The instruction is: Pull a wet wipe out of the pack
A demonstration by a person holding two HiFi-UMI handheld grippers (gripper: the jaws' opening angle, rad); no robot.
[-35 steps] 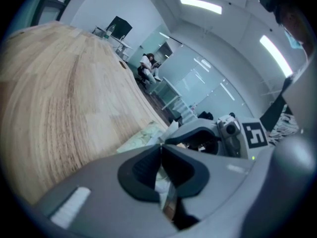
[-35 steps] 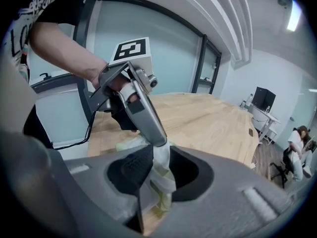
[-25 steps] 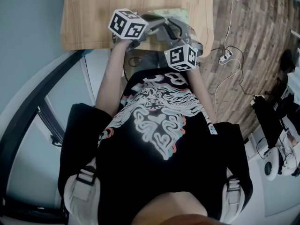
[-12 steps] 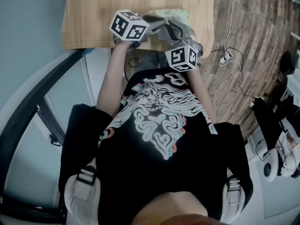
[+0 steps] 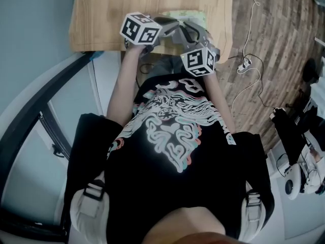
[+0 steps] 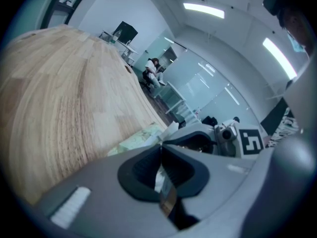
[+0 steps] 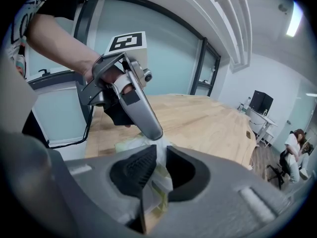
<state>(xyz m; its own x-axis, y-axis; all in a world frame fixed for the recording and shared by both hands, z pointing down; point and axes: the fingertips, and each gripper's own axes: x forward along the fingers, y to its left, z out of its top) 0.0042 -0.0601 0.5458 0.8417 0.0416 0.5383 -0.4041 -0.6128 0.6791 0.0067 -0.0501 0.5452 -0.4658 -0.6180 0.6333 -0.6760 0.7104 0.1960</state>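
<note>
wet wipe pack (image 7: 130, 143): pale green, lying flat on the wooden table (image 5: 101, 14), under the tips of both grippers; left gripper (image 6: 161, 147): jaws together, tips set down on the top of the pack; whether a thin layer is nipped between them cannot be told; right gripper (image 7: 160, 148): jaws have just been closing and are clamped on a white wet wipe (image 7: 162, 175), which fills the gap between the pads; the wipe meets the pack just beside the left gripper's tip; the two grippers converge tip to tip over the pack, each slanting downward; the person stands against the table edge with both forearms raised.
</note>
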